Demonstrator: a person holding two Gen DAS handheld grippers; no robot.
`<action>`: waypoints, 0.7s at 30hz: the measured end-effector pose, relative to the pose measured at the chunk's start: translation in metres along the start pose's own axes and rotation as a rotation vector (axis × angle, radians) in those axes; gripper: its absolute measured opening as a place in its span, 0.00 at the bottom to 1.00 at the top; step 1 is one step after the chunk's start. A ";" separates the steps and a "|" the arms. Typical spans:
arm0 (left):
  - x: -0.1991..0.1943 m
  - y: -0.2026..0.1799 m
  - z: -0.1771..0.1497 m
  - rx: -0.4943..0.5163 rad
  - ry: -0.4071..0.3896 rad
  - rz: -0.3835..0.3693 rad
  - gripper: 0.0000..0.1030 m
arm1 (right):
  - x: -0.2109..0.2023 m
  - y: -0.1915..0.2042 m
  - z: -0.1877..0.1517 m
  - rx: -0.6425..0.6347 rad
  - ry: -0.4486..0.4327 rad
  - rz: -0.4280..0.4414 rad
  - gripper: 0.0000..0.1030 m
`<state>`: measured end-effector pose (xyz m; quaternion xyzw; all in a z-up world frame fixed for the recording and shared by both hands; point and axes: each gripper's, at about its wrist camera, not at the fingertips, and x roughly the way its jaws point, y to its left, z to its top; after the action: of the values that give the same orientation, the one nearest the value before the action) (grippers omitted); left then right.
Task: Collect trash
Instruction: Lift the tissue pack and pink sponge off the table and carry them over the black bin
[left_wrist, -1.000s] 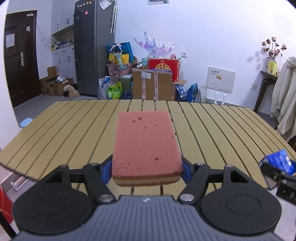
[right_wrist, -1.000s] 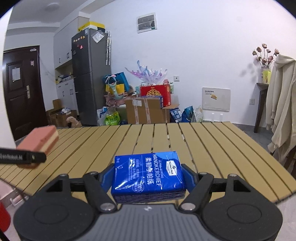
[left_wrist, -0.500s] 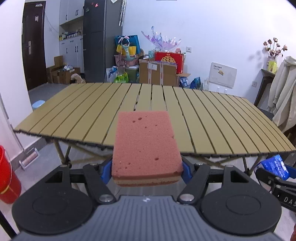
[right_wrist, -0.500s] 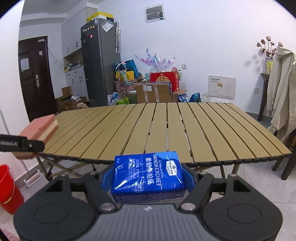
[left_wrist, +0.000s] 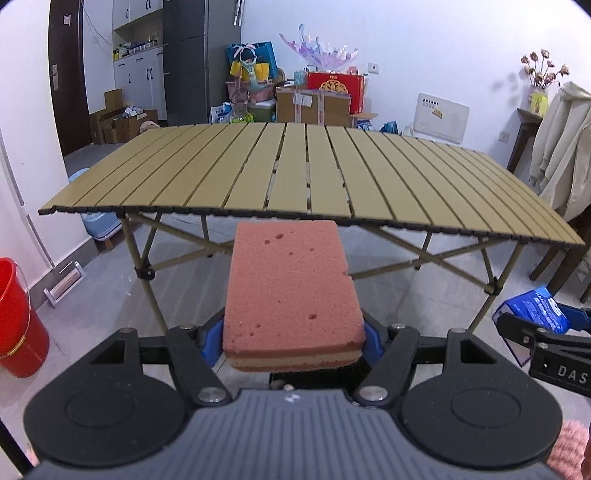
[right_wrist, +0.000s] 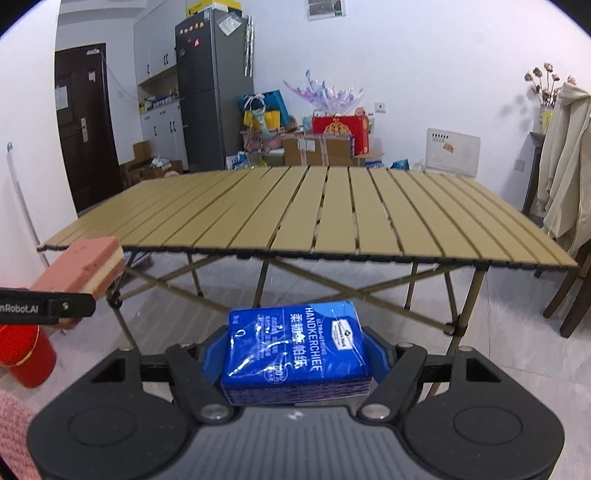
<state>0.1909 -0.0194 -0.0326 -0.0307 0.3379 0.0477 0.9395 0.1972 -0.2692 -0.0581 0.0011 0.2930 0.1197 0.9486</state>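
Slatted folding table (left_wrist: 310, 177) stands bare ahead; you are carrying both pieces of trash away from it.

Your left gripper (left_wrist: 293, 334) clamps a porous pink sponge (left_wrist: 291, 291), soft and blocky; your right gripper (right_wrist: 295, 354) clamps a glossy blue handkerchief pack (right_wrist: 295, 343). Next, likely swing both toward the red bucket (left_wrist: 18, 317), left of the table, and let go above it.

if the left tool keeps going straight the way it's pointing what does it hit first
Probably the floor under the folding table. The left tool, shut on the pink sponge, aims below the table's near edge, between its crossed legs. Nothing nearer shows in that line, though depth is hard to judge.
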 end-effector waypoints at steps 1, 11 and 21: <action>0.001 0.001 -0.003 0.000 0.009 0.000 0.68 | 0.004 0.004 -0.002 0.000 0.012 0.002 0.71; 0.027 0.012 -0.050 0.027 0.118 0.020 0.68 | 0.040 0.032 -0.032 -0.056 0.152 0.033 0.71; 0.070 0.027 -0.096 0.015 0.270 0.042 0.68 | 0.082 0.056 -0.077 -0.080 0.327 0.054 0.71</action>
<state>0.1808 0.0036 -0.1514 -0.0227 0.4619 0.0601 0.8846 0.2069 -0.2016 -0.1635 -0.0484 0.4384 0.1551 0.8840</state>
